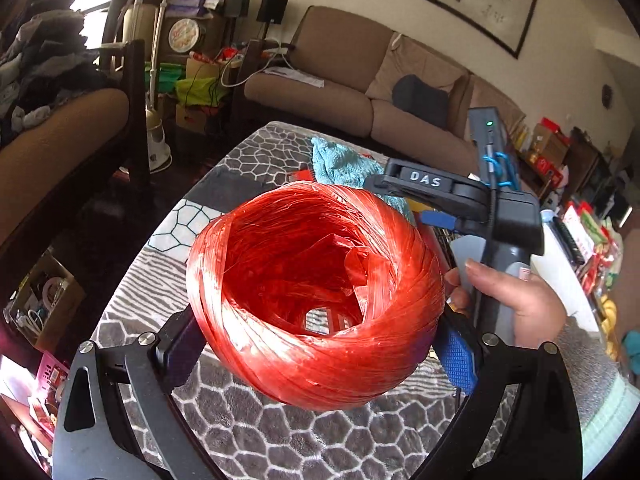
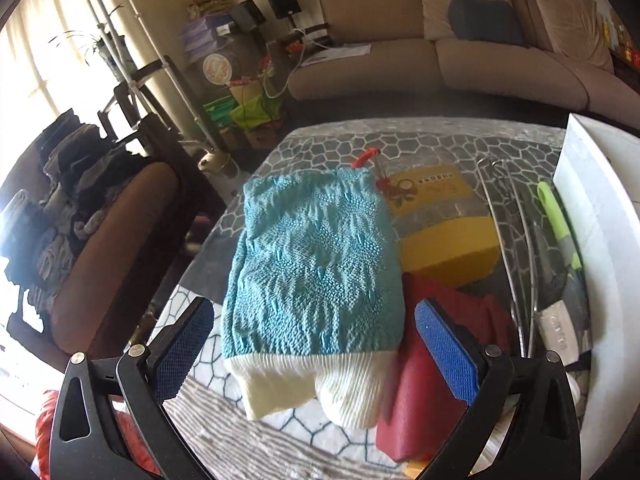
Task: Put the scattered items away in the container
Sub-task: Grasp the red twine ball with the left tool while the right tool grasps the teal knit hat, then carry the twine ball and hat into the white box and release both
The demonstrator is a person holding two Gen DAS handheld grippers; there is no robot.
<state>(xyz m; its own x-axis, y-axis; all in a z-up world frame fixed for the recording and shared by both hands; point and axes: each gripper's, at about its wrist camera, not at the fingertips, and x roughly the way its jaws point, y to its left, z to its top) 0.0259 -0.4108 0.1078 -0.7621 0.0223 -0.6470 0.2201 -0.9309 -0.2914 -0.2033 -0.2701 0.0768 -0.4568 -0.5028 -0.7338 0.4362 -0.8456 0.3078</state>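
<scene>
Left jaws gripping twine ball (image 1: 316,296), right jaws spread

A big ball of glossy red plastic twine (image 1: 316,296), hollow at its centre, sits pinched between the left tool's (image 1: 320,354) pads above the worktop (image 1: 256,432). A teal knitted sock pair with white cuffs (image 2: 316,280) lies flat on the worktop, cuffs toward six o'clock. Touching it at three o'clock lies a dark red pouch (image 2: 424,392); at one o'clock, a yellow packet (image 2: 444,236). A white container (image 2: 600,208) stands at the three o'clock edge.
</scene>
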